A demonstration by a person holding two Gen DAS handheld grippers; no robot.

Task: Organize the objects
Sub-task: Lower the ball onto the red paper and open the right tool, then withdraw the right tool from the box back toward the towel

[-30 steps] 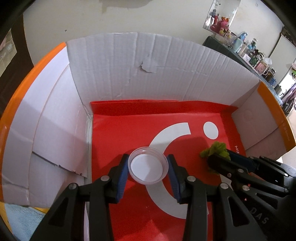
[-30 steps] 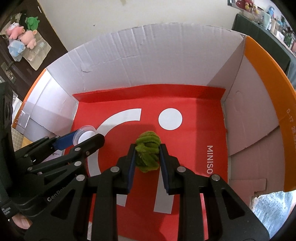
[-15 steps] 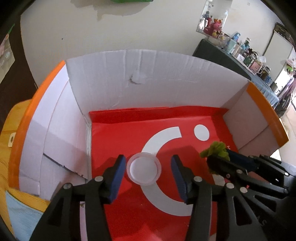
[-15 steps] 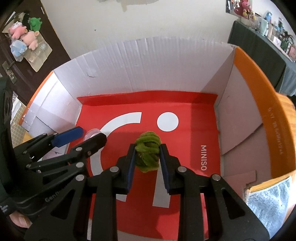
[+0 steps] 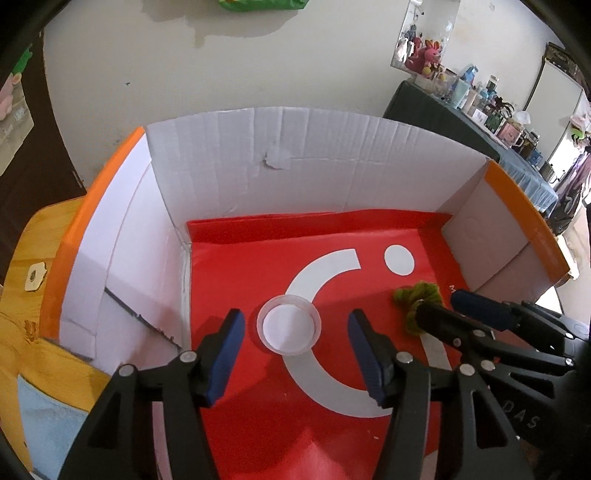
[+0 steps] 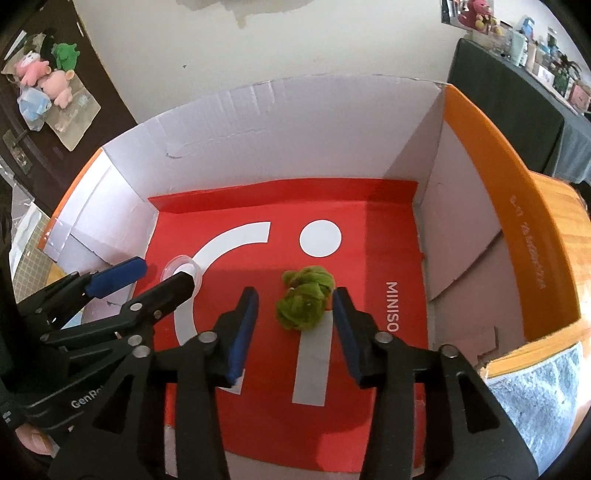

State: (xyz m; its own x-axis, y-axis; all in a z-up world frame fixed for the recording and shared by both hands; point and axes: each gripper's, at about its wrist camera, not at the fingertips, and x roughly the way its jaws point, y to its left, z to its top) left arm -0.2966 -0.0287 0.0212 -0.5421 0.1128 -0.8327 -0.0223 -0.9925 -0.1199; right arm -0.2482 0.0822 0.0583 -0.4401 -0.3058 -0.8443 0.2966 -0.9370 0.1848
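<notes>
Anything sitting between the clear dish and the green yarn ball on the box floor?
Nothing loose: the right wrist view shows only bare red liner between dish and yarn ball.

Premises are presenting as a lived-in home room. Plush toys (image 6: 40, 79) are hanging on a dark wooden door (image 6: 22, 122) at far left; a cloth-covered side table (image 5: 461, 125) at far right is carrying crowded bottles and trinkets (image 5: 491, 107). Wall paint (image 5: 221, 33) is peeling.
</notes>
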